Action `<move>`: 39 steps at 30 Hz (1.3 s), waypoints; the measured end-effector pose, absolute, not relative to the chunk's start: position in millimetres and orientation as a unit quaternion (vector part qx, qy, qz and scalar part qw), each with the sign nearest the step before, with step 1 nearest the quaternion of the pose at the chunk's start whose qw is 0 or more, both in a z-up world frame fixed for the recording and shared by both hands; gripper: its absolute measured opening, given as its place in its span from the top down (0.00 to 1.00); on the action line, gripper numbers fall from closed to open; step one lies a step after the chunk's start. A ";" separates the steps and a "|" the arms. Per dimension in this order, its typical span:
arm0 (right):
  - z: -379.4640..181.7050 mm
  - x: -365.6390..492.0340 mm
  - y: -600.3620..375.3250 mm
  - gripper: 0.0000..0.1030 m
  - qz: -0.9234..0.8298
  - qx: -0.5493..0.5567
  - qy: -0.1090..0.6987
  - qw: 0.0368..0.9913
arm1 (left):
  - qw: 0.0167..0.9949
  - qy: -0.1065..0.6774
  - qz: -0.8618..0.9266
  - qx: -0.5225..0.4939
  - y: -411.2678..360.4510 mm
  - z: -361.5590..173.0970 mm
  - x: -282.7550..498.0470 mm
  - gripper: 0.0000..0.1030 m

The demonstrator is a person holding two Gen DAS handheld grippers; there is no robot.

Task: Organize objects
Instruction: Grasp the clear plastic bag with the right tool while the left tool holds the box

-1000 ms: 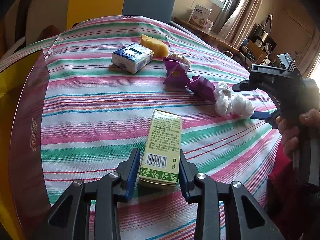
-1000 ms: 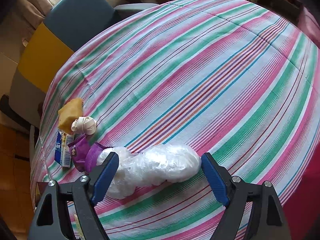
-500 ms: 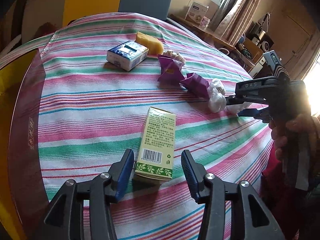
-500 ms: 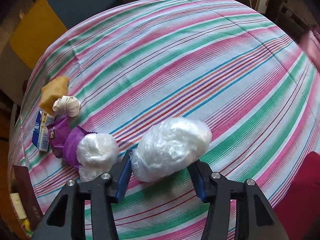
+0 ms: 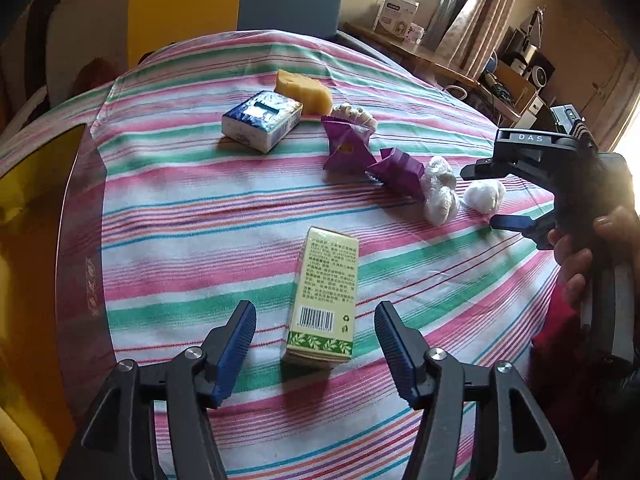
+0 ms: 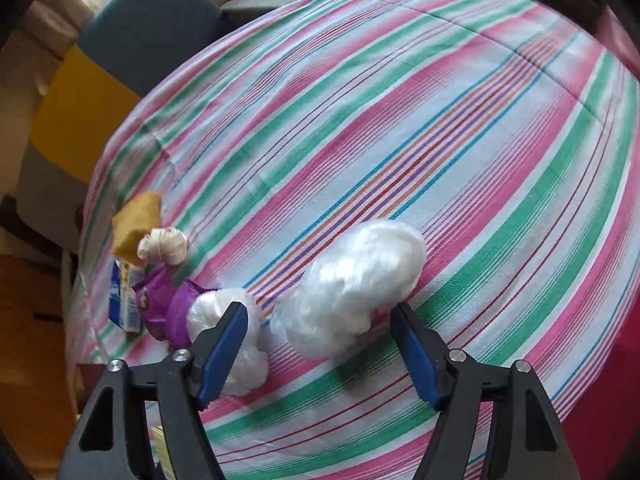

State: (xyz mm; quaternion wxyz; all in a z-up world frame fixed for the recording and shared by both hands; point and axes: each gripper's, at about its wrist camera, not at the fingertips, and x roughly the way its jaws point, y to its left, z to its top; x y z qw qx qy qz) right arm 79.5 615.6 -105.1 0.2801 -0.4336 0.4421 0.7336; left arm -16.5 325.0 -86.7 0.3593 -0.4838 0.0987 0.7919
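My left gripper (image 5: 316, 340) is open, its jaws on either side of a pale green carton (image 5: 326, 294) that lies on the striped cloth, not touching it. My right gripper (image 6: 320, 344) is open around a white plastic-wrapped bundle (image 6: 352, 280) lying on the cloth; it also shows in the left wrist view (image 5: 484, 196). A second white bundle (image 6: 236, 320) lies just left of it, next to two purple packets (image 5: 372, 156). Further back lie a blue-white box (image 5: 262, 120), a yellow sponge (image 5: 304, 92) and a knotted white cloth (image 6: 164, 246).
The striped tablecloth (image 6: 400, 120) covers a round table. A blue and yellow chair (image 5: 240, 0) stands behind it. A dark red booklet (image 5: 82, 240) lies at the table's left edge. Shelves and boxes (image 5: 516, 76) stand by the window.
Both grippers have opened. The left one let go of the carton and drew back slightly. The right one released the white bundle, which now lies apart from the second bundle.
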 end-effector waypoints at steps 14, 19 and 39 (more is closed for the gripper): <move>-106.3 81.7 617.8 0.64 0.734 -0.443 0.406 0.316 | 0.363 0.140 0.794 -0.467 331.7 -95.9 -16.6 0.71; -104.2 74.8 610.0 0.65 0.746 -0.468 0.351 0.318 | 0.358 0.125 0.797 -0.470 322.5 -93.7 -11.8 0.71; -102.6 66.2 600.4 0.64 0.757 -0.492 0.284 0.324 | 0.344 0.117 0.843 -0.397 281.8 -34.7 13.5 0.71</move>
